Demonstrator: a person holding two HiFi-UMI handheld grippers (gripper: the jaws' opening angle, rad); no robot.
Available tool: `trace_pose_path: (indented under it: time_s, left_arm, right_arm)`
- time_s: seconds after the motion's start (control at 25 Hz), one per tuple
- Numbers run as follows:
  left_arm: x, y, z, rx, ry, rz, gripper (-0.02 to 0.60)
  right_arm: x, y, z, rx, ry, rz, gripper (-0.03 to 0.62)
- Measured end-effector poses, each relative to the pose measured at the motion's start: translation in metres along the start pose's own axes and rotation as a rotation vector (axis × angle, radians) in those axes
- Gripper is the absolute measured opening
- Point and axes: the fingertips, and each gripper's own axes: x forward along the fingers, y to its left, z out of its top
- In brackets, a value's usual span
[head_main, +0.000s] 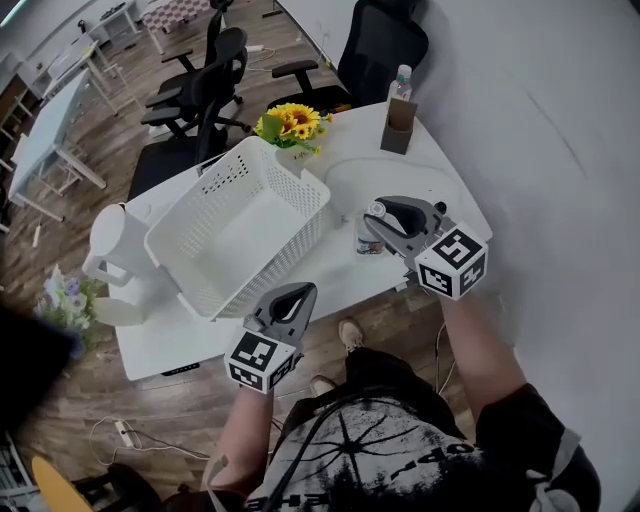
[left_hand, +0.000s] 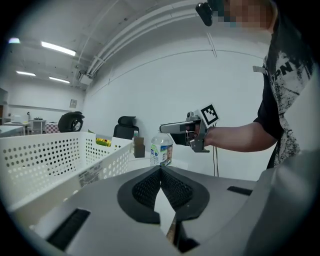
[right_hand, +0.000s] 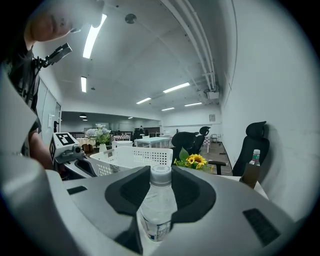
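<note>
A clear water bottle (head_main: 369, 240) with a white cap stands at the near right part of the white table (head_main: 400, 170). My right gripper (head_main: 377, 216) is shut on the bottle's upper part; in the right gripper view the bottle (right_hand: 158, 210) fills the gap between the jaws (right_hand: 161, 175). My left gripper (head_main: 299, 293) hovers at the table's front edge, just before the white perforated basket (head_main: 290, 185), shut with nothing in it. In the left gripper view its tips (left_hand: 161, 169) meet, and beyond them are the bottle (left_hand: 161, 149) and the right gripper (left_hand: 165, 129).
Sunflowers (head_main: 293, 122) stand behind the basket. A brown box (head_main: 398, 125) with a second bottle (head_main: 401, 80) sits at the table's far corner. A white jug (head_main: 115, 240) is on the left end. Black office chairs (head_main: 210, 80) stand beyond the table, and a wall runs along the right.
</note>
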Motion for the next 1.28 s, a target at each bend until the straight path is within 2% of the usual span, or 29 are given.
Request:
trace_pose_path:
  time_s: [0.4,0.76,1.28]
  left_arm:
    - [0.057,0.004,-0.006,-0.032,0.041,-0.046,0.008]
    - [0.089,0.004,-0.008,-0.044,0.062,-0.074,0.008]
    - [0.106,0.001,-0.016,-0.059,0.076,-0.099,0.008]
  right_arm:
    - [0.009,-0.025,-0.050,0.035,0.065,0.027,0.144]
    - [0.008,-0.035,-0.066,0.025,0.052,0.056,0.144]
    - [-0.002,-0.022,-0.082,-0.009,0.019,0.090,0.146]
